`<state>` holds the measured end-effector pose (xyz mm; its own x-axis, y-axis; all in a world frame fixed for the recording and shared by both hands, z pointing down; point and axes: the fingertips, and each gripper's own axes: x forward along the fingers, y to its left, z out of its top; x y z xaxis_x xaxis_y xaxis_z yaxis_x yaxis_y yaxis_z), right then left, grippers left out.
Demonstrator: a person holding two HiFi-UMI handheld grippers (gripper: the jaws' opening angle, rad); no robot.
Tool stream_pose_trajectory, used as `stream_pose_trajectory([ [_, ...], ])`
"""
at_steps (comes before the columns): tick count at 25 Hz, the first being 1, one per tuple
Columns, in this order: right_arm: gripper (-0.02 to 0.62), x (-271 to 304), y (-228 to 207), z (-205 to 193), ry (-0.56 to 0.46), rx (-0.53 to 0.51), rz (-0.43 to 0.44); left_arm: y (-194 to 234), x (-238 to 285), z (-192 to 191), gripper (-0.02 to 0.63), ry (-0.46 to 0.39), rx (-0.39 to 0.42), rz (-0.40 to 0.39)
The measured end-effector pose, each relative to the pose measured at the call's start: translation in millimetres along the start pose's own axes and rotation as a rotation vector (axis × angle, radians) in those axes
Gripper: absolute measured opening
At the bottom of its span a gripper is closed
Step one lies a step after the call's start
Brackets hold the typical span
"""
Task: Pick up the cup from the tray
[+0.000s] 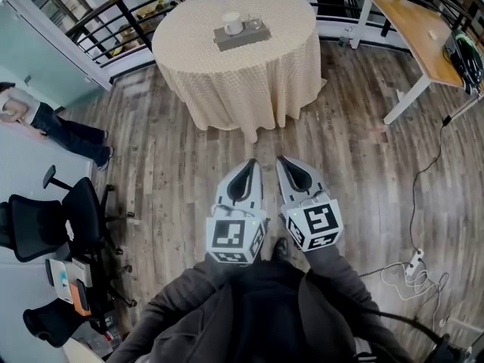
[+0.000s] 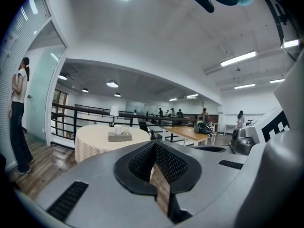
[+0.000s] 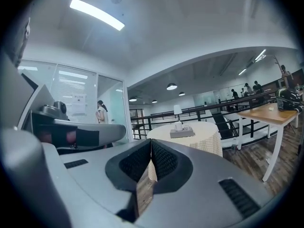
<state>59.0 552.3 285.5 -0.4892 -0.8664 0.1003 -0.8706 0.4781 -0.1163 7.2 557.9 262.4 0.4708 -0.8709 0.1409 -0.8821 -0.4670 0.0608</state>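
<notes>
A white cup (image 1: 232, 23) stands on a grey tray (image 1: 243, 39) on the round table with the cream cloth (image 1: 242, 74), at the top middle of the head view; a clear glass (image 1: 255, 23) stands next to the cup. Both grippers hang side by side over the wooden floor, well short of the table. My left gripper (image 1: 249, 163) is shut with nothing in it, and so is my right gripper (image 1: 283, 160). The left gripper view shows the cup (image 2: 118, 130) small and far off beyond the closed jaws; so does the right gripper view, cup (image 3: 178, 126) on tray (image 3: 182, 134).
A black railing (image 1: 113, 17) runs behind the table. A wooden desk (image 1: 417, 30) stands at the right. Black office chairs (image 1: 53, 225) are at the left, and a person (image 1: 45, 123) stands beyond them. Cables and a power strip (image 1: 414, 263) lie on the floor at the right.
</notes>
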Motion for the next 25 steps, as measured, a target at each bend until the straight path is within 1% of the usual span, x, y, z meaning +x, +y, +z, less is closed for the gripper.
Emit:
stream_pose_trajectory([
  [5,0.006,34,-20,-3,0.016,0.000,-0.020,22,37,-5,0.000,0.015,-0.024,-0.011],
  [10,0.006,86,-39,5,0.026,-0.001,-0.039,54,81,4,0.000,0.007,-0.038,-0.026],
  [15,0.006,142,-44,23,0.022,-0.031,-0.035,94,120,24,0.000,-0.020,-0.048,-0.032],
  [20,0.006,189,-53,38,0.022,-0.039,-0.055,128,152,38,0.000,-0.033,-0.053,-0.058],
  [25,0.006,220,-58,50,0.016,-0.041,-0.074,144,173,43,0.000,-0.026,-0.051,-0.098],
])
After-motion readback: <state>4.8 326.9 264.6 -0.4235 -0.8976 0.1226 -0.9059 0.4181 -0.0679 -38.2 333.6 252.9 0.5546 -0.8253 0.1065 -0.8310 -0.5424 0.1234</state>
